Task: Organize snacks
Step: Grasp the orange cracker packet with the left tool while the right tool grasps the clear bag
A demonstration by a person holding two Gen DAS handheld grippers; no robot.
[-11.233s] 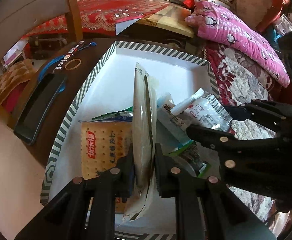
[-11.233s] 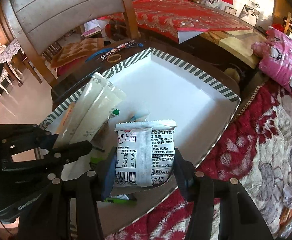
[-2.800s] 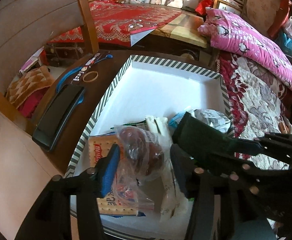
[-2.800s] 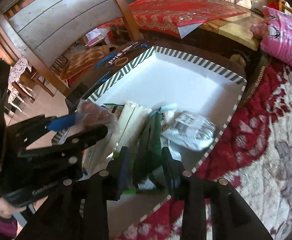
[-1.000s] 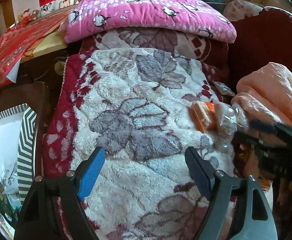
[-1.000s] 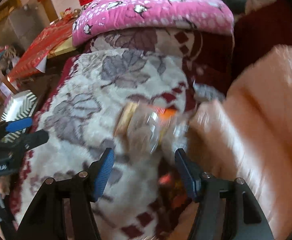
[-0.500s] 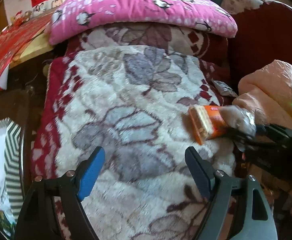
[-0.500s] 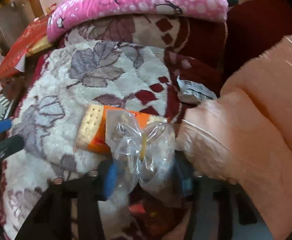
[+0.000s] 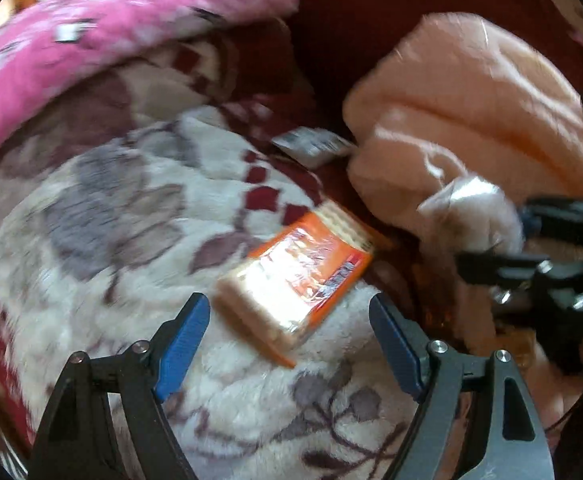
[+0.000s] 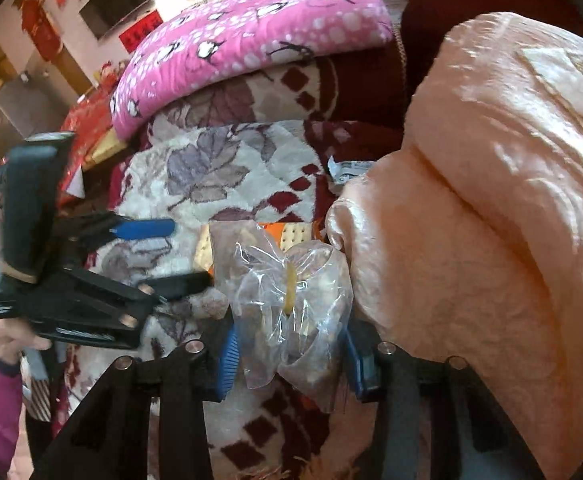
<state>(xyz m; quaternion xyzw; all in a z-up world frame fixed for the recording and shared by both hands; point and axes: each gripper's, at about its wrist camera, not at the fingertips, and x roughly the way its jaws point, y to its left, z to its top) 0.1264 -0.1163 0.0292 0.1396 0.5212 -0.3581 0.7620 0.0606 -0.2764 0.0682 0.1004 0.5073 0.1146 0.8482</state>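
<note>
Spread wide, a floral blanket point(image 9: 139, 208), with a peach quilt point(image 10: 491, 200) bunched at its far right edge and a pink pillow point(image 10: 251, 28) along the back. Near that right edge, flat on the blanket, an orange cracker pack point(image 9: 297, 276). Above it, left gripper point(image 9: 289, 320), jaws wide apart, empty. Beside the quilt, right gripper point(image 10: 289, 350), jaws clamped on a clear knotted snack bag point(image 10: 287, 304).

1. The left wrist view looks steeply down, close over the floral blanket point(image 9: 131, 216), with the orange cracker pack point(image 9: 299, 272) just ahead of its fingers.
2. The right wrist view looks down and across the same blanket point(image 10: 219, 176), from close range.
3. Both share the cracker pack point(image 10: 295, 234), pink pillow point(image 9: 103, 28) and peach quilt point(image 10: 491, 208); each also catches the other hand-held gripper.
</note>
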